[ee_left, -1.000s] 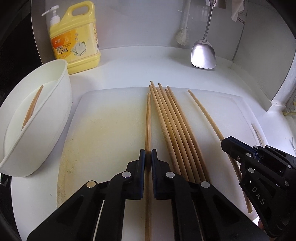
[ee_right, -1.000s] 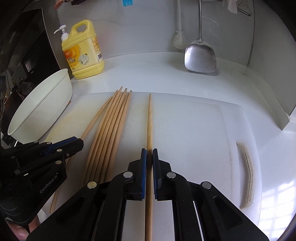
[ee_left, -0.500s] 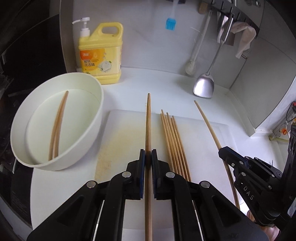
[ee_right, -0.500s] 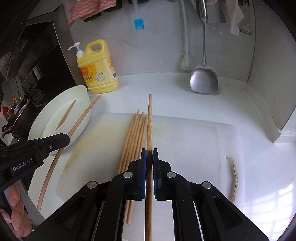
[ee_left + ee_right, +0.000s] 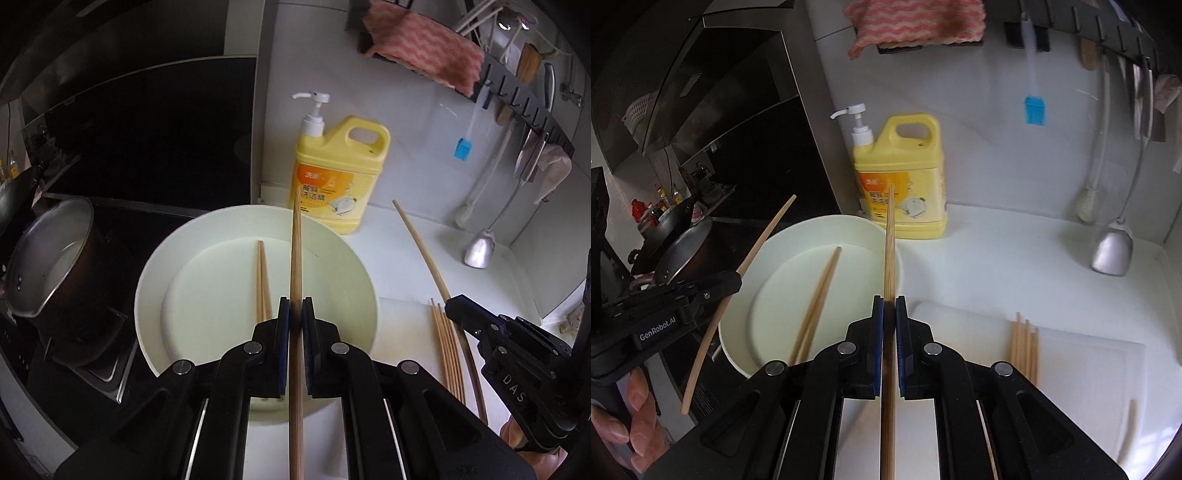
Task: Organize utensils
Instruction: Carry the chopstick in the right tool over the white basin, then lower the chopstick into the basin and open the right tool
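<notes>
I keep each gripper, left gripper (image 5: 295, 317) and right gripper (image 5: 889, 314), clamped on one chopstick (image 5: 295, 258) above the bowl (image 5: 155, 280), ready for dropping beside the pair (image 5: 263, 280) inside

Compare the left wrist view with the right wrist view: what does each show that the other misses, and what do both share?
Only the left wrist view shows the inside of the steel pot on the stove and the right gripper from the side. Only the right wrist view shows the person's fingers and the cutting board's far right edge. Both show the white bowl holding two chopsticks, the yellow soap bottle, loose chopsticks on the board, and jaws shut on a chopstick.
</notes>
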Demonstrator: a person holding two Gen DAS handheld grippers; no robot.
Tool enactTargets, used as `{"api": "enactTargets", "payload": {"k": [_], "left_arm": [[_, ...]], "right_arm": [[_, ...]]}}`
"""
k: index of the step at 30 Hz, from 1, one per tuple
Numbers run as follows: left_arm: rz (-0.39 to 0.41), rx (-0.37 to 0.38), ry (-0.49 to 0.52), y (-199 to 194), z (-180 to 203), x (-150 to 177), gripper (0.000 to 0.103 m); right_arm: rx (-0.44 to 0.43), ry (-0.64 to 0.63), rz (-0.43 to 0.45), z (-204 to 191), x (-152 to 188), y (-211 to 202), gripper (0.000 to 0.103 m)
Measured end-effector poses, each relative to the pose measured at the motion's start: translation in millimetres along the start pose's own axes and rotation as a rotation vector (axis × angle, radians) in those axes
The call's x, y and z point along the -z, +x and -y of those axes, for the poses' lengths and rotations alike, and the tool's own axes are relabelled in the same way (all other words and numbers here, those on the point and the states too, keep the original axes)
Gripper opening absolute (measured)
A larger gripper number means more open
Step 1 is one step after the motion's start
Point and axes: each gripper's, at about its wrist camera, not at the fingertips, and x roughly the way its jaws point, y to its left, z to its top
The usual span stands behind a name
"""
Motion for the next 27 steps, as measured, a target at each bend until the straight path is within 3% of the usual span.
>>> {"api": "enactTargets", "payload": {"k": [5, 11, 27], "left_arm": [[-0.062, 0.029, 0.019, 42, -47, -11, 0.007], [-0.148, 0.045, 0.014, 85, -80, -11, 0.007], [-0.243, 0.041, -0.008, 132, -95, -7, 0.007]], "right_arm": [[0.005, 0.041, -0.043, -40, -12, 53, 0.006], [0.015, 0.088, -0.117, -60, -14, 99, 0.006], [0.041, 0.090, -0.273, -61, -8, 156, 0.006]]}}
